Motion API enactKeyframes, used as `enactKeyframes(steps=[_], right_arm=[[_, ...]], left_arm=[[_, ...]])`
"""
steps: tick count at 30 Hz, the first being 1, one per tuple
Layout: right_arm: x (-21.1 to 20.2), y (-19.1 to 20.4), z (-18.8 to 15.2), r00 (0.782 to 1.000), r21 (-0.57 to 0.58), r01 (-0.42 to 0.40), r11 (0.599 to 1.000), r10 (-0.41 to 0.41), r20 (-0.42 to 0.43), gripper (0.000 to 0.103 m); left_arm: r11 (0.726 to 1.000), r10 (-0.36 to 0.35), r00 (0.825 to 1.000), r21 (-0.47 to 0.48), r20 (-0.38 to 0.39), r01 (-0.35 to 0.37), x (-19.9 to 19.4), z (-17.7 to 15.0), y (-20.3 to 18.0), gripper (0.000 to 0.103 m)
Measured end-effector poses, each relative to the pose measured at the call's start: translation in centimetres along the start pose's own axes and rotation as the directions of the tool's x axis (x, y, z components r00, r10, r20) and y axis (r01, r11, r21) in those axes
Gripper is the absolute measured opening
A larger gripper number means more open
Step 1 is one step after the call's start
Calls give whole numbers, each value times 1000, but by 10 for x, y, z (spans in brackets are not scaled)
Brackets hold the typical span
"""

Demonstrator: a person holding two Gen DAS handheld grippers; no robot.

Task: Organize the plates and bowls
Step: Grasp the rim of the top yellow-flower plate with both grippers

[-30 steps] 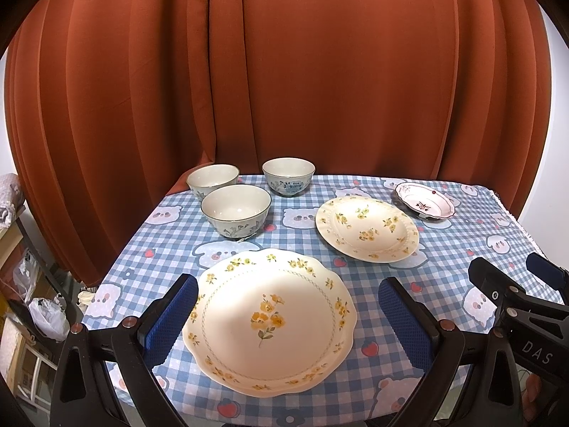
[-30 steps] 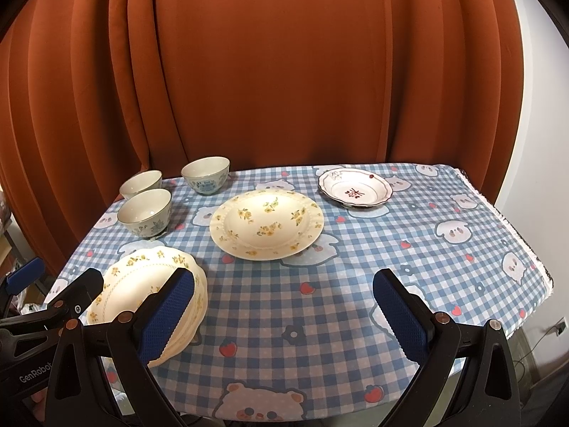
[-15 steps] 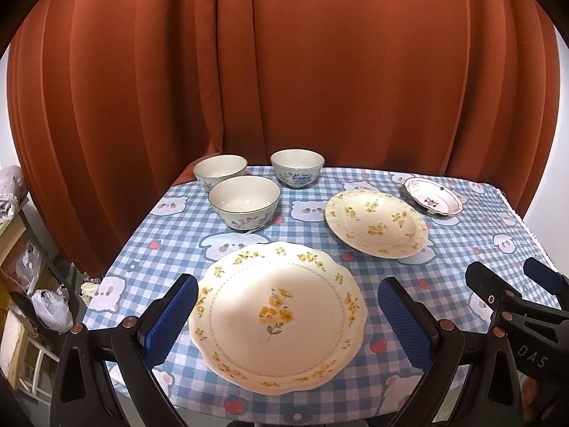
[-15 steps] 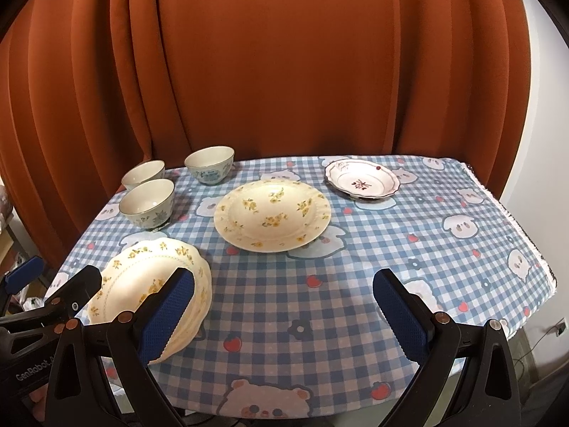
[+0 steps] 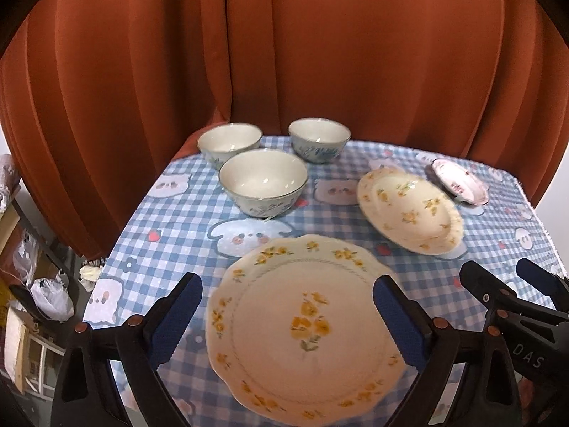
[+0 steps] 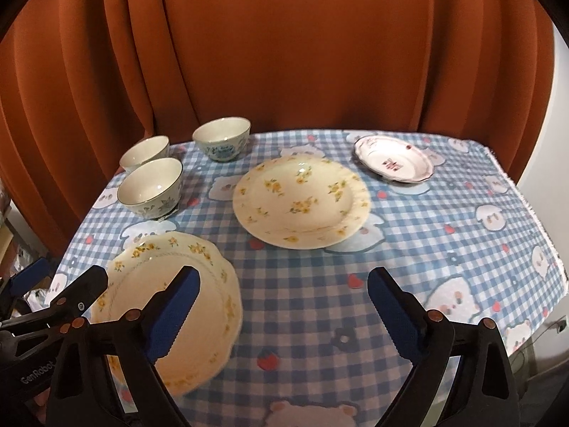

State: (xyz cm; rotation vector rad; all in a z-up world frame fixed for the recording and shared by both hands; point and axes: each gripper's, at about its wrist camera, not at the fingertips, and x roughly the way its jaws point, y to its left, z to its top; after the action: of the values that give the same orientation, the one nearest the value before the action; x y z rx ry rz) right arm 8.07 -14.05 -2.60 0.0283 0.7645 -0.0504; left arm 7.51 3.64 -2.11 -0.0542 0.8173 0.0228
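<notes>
A scalloped cream plate with yellow flowers (image 5: 306,323) (image 6: 167,306) lies at the near left of the table. My left gripper (image 5: 286,295) hovers over it, jaws wide and closing, the pads clear of the rim. Behind it sit a round yellow-flowered plate (image 5: 409,210) (image 6: 302,199) and a small red-patterned plate (image 5: 460,185) (image 6: 393,163). Three bowls (image 5: 263,181) (image 6: 149,188) cluster at the far left. My right gripper (image 6: 282,281) is over bare cloth to the right of the scalloped plate, jaws closing with nothing between them.
A blue-checked tablecloth (image 6: 444,249) with bear prints covers the table. An orange curtain (image 5: 320,53) hangs right behind it. The table's right edge (image 6: 533,206) drops off by a white wall. Bags and clutter (image 5: 42,295) lie on the floor at the left.
Both grippers have moved forward and tipped down toward the table, so the dishes look nearer. Each pair of jaws stands slightly narrower than before.
</notes>
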Motion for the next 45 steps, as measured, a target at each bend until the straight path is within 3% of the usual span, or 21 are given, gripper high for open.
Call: enactKeyframes(steps=[6,14,19,27,39,45], right_arm=[[39,22,6,995,3,-6,1000,6,-97,94],[89,44,-9,971,7,-18,1000,19,-239,86],[110,53,-19,952,17,-14,1000,18,-305,82],[129,63,-32,921,23,-24,999,31,-387,69],[134,64,-33,912,45,-13,999,30,-409,65],[140,70,-27,900,34,12,999,4,-436,65]], left_arm=[[1000,12,996,-1,-92,-12,35,3,16,94],[1000,-8,968,-15,-252,5,80,-10,35,89],[1000,-23,950,-8,-311,22,99,-17,39,85],[998,-59,934,3,-353,64,115,-25,40,80],[995,-87,920,6,-383,97,130,-26,44,78],[992,-106,904,21,-414,126,134,-22,41,78]])
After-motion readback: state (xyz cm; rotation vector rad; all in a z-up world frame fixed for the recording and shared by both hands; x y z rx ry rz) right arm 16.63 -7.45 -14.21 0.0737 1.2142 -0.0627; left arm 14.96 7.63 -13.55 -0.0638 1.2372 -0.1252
